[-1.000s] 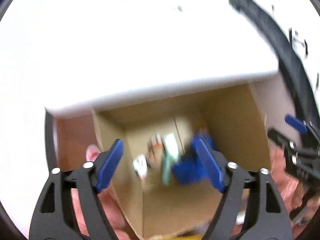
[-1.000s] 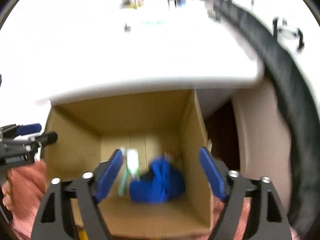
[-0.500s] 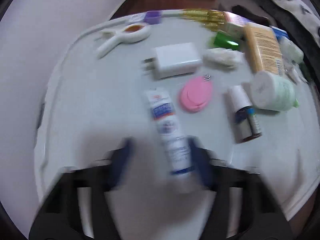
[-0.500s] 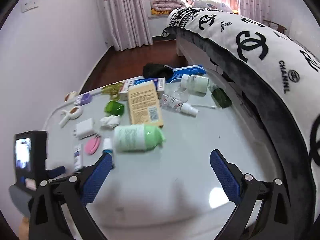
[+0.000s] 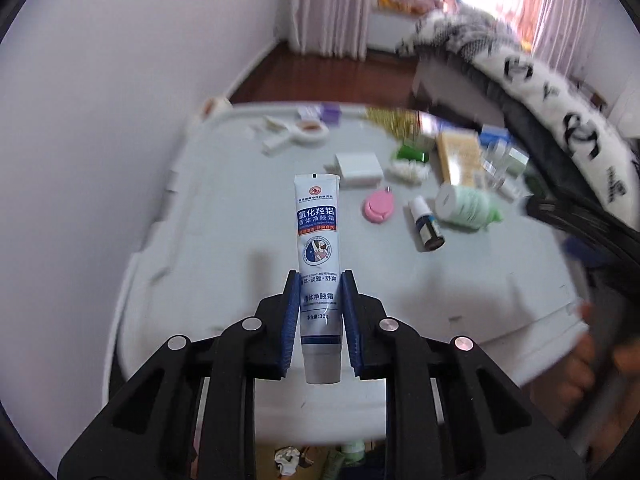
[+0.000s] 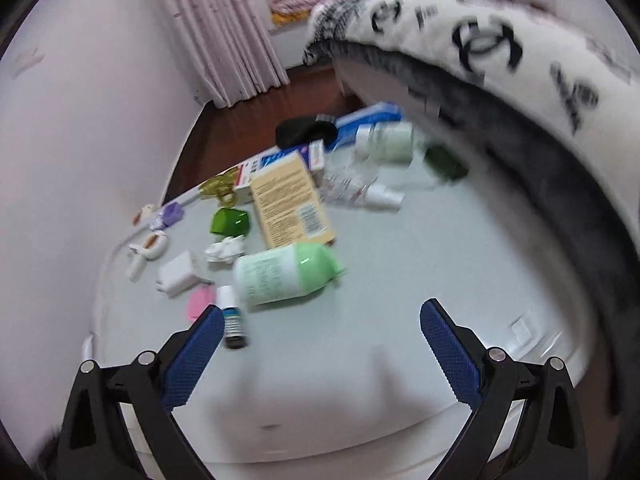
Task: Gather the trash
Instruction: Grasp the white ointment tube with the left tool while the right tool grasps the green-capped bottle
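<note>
Table [image 5: 248,216], pale and wide, lies under a scatter of toiletries; above its near edge the left gripper [image 5: 320,308] is clamped on a white-and-blue cream tube [image 5: 318,248], printed side up, crimped end pointing away. Half a second ago that tube lay flat on the table. Right gripper [image 6: 320,352] hovers with its jaws spread wide, holding nothing.

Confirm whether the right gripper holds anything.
No: the right gripper is wide open and empty above the white table.

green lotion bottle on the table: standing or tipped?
Tipped. The green lotion bottle lies on its side on the table, cap end toward the bed.
</note>
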A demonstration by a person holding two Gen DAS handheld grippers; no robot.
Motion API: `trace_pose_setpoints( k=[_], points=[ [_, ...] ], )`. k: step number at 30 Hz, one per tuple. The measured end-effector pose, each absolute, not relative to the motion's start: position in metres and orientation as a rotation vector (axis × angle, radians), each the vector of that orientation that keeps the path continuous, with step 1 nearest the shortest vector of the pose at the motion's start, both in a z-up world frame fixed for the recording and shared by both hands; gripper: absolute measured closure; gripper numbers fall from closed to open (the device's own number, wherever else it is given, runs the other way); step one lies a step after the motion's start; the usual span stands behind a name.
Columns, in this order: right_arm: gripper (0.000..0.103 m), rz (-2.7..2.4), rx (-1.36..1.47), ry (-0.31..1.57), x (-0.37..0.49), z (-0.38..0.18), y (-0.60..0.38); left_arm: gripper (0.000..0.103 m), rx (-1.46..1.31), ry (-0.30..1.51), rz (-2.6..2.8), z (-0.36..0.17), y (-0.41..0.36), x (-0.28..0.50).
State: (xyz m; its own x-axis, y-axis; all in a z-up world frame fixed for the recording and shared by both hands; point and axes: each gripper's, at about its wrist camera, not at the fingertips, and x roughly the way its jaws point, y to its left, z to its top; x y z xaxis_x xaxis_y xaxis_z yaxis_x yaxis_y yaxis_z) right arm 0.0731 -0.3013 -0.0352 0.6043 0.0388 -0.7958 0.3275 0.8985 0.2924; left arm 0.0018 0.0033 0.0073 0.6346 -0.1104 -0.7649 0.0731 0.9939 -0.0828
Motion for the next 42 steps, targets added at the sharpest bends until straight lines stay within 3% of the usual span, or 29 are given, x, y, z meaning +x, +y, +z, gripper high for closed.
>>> trace_pose_setpoints(
  k=[7, 13, 25, 32, 37, 42],
  points=[
    [0.012, -0.255, 0.658, 1.019, 0.127, -0.061, -0.279, 0.082, -0.044, 0.715, -0.106, 0.037, 0.011, -0.004],
    [0.031, -0.444, 0.741, 1.083, 0.166, -0.085, -0.278, 0.082, -0.101, 0.747, -0.142, 0.03, 0.023, 0.006],
    [0.032, -0.527, 0.564, 1.083, 0.174, -0.09, -0.251, 0.082, -0.127, 0.719, -0.136, 0.035, 0.036, 0.004],
    [0.032, -0.44, 0.393, 0.94, 0.132, -0.025, -0.247, 0.082, -0.12, 0.705, -0.143, 0.037, 0.034, 0.002],
    [0.032, -0.283, 0.196, 0.781, 0.031, 0.04, -0.256, 0.082, -0.082, 0.703, -0.135, 0.032, 0.026, 0.0],
    [0.032, -0.15, 0.071, 0.709, -0.069, 0.053, -0.264, 0.082, -0.008, 0.727, -0.14, 0.017, 0.01, -0.001]
  ],
)
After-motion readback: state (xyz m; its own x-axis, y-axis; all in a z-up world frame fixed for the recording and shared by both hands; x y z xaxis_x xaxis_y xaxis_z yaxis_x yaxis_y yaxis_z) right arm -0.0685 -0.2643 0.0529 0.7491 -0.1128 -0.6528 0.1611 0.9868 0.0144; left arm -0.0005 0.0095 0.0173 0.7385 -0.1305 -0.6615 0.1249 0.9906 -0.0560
